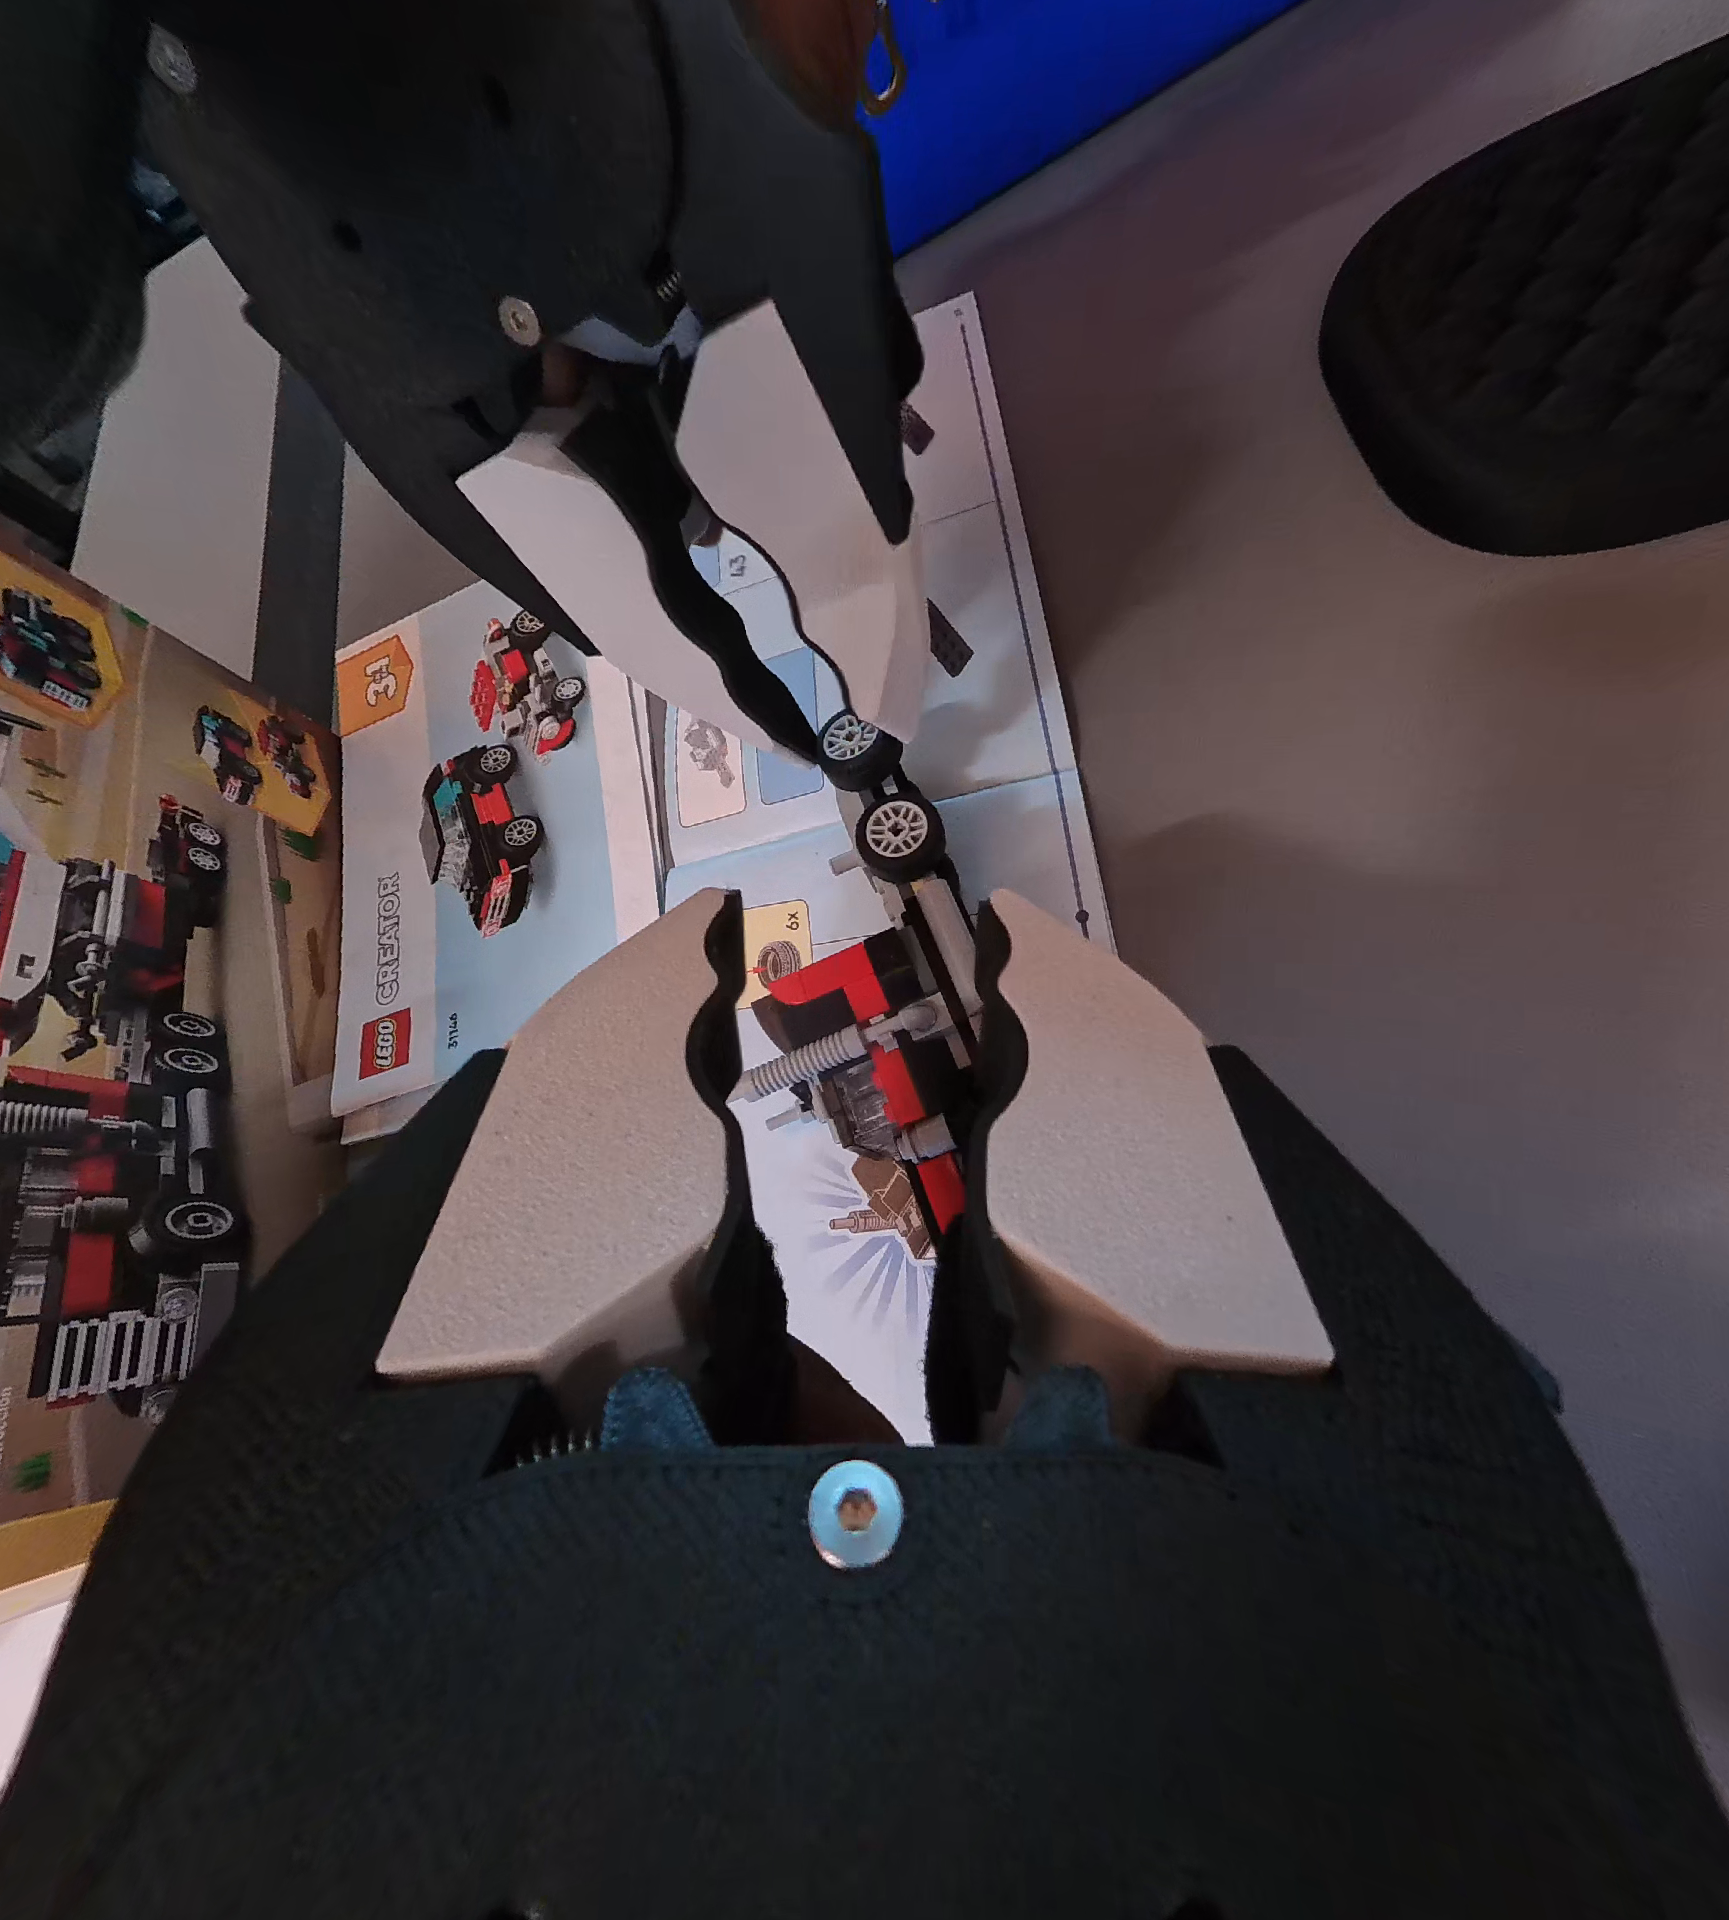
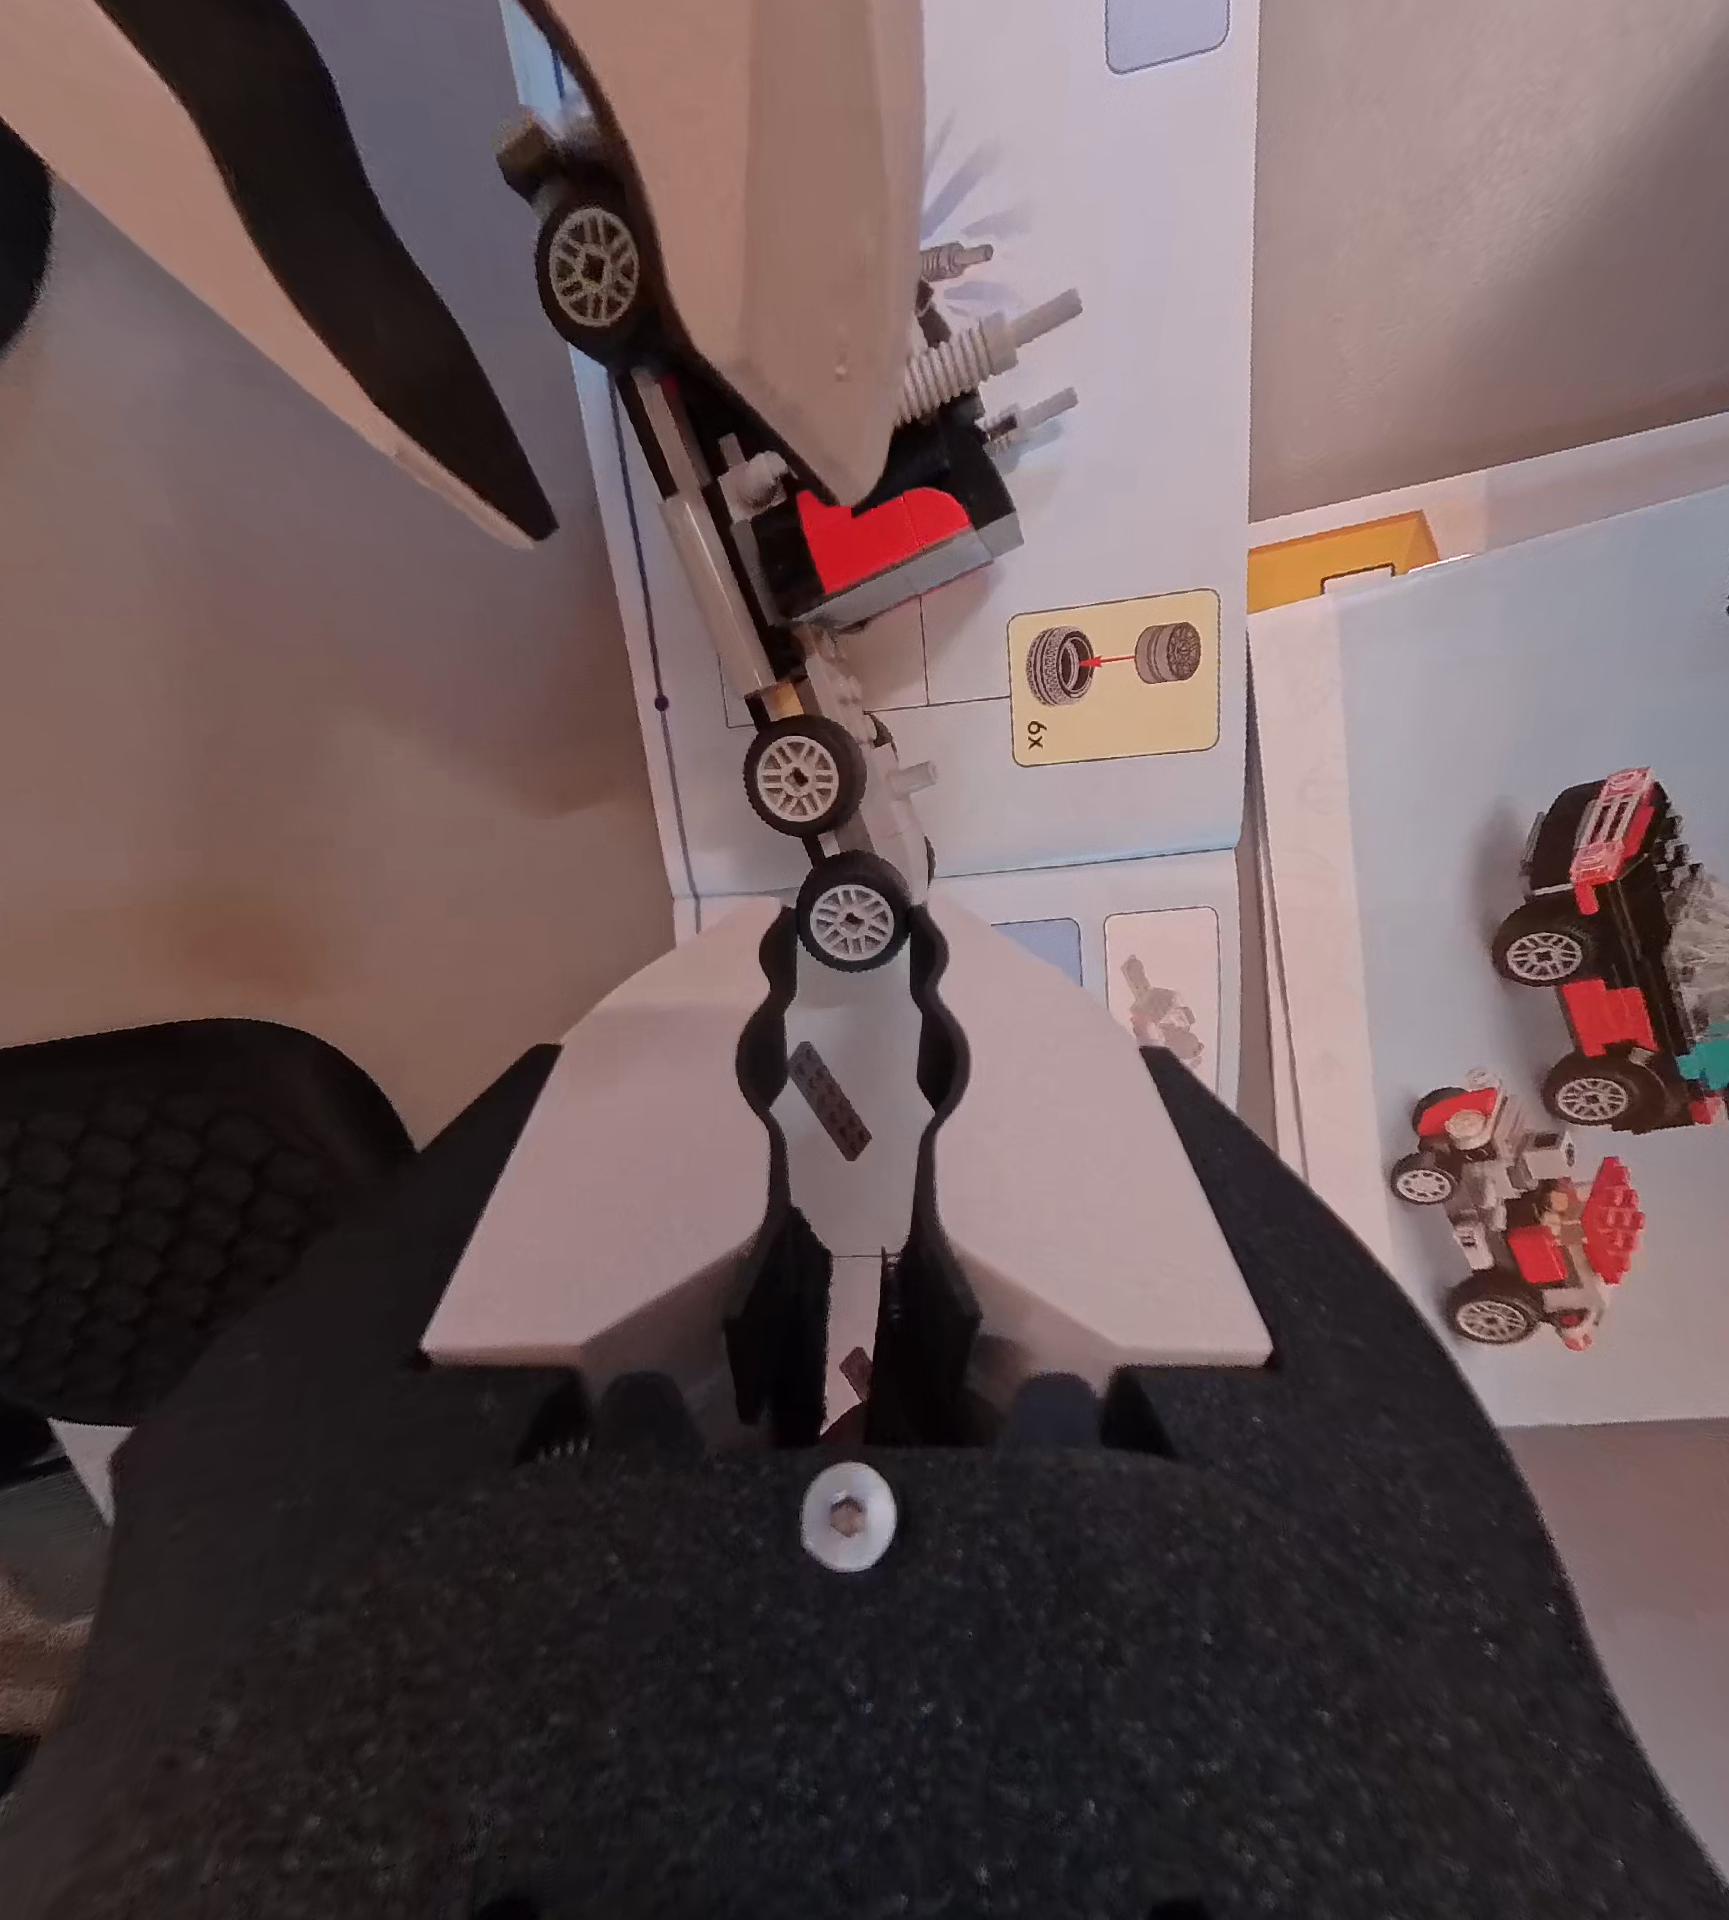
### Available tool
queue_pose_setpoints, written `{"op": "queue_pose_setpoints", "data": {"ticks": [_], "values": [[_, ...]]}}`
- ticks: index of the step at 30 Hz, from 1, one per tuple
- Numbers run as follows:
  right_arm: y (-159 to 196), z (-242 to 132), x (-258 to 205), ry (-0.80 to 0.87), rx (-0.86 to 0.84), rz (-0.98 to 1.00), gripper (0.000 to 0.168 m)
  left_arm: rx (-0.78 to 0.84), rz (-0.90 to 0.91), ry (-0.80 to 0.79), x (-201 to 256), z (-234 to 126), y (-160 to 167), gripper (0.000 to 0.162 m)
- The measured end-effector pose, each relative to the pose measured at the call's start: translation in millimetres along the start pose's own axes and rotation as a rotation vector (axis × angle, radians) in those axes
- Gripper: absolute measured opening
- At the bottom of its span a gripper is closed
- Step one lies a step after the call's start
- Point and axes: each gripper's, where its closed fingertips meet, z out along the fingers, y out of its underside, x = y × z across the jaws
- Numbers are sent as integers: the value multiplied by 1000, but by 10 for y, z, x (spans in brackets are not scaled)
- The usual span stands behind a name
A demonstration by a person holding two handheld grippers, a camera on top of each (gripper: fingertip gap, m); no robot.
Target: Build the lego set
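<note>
Red and black bricks make up the truck model (image 1: 875, 1049), which is held clamped at its cab between the fingers of the left gripper (image 1: 855, 935) in the centre of the left wrist view, above the open instruction booklet (image 1: 1005, 727). In the right wrist view the long grey chassis is seen running from the upper centre of the frame down to the right gripper (image 2: 855, 920), whose fingertips are closed on a small wheel (image 2: 855, 925) at the tail end of the model. A mounted wheel (image 2: 803, 781) sits just above it in that frame.

Whether the pinched wheel is seated on its axle cannot be told. A misaligned push is judged the main risk: the hub could miss the pin and the wheel could pop out of the narrow grip. Because the model is gripped only at the cab, sideways force at the far end could bend the thin chassis or split it at a joint. A dropped wheel could roll off the booklet onto the table (image 2: 372, 831).
</note>
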Motion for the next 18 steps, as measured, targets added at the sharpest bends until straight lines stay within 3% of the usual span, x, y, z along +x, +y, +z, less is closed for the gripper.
{"op": "queue_pose_setpoints", "data": {"ticks": [6,18], "values": [[7,6,4,111,-83,-41,21,1,-6,7,5,11,11,43],[-10,44,-44,78,-236,-11,21,-26,15,71,111,106,61,28]]}}
